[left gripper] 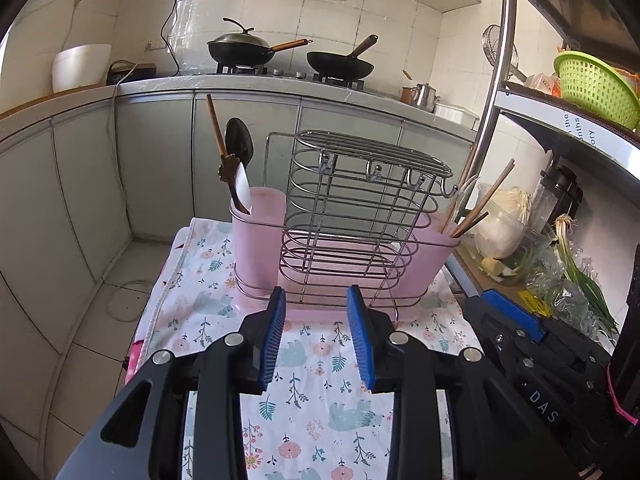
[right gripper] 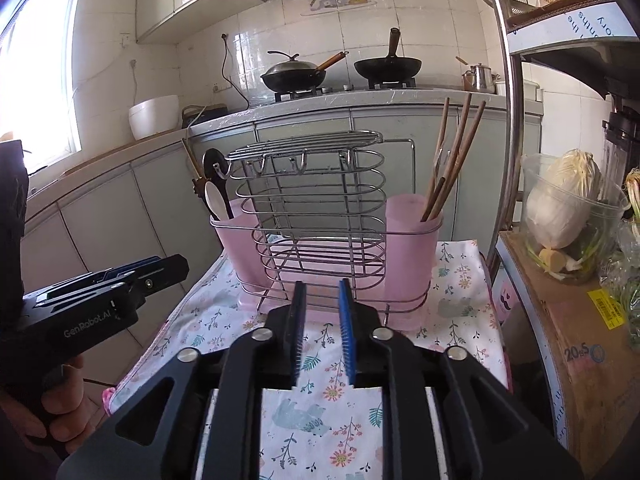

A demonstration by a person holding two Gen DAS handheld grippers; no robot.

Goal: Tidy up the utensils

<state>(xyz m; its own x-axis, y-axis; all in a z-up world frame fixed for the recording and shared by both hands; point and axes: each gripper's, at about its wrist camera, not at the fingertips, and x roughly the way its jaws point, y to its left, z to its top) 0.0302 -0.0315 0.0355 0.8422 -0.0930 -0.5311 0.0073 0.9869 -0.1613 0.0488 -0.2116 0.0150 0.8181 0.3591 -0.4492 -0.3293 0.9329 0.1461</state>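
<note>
Small table under a floral cloth (left gripper: pixel 320 400), kitchen counter with two woks behind. On the cloth sits the wire utensil rack (right gripper: pixel 320 208), upright, with a pink plastic cup at each end. Left cup (left gripper: pixel 260 232) holds a dark ladle (left gripper: pixel 239 142), a white spoon (left gripper: pixel 243 188) and a brown-handled utensil, all leaning. Right cup (right gripper: pixel 412 232) holds chopsticks (right gripper: pixel 452 160), tips up. Left gripper (left gripper: pixel 316 304) hangs just in front of the rack, jaws apart, nothing between them. Right gripper (right gripper: pixel 322 292) near the rack base, jaws parted narrowly, released, empty. A hand (right gripper: pixel 52 412) grips the left tool's handle.
</note>
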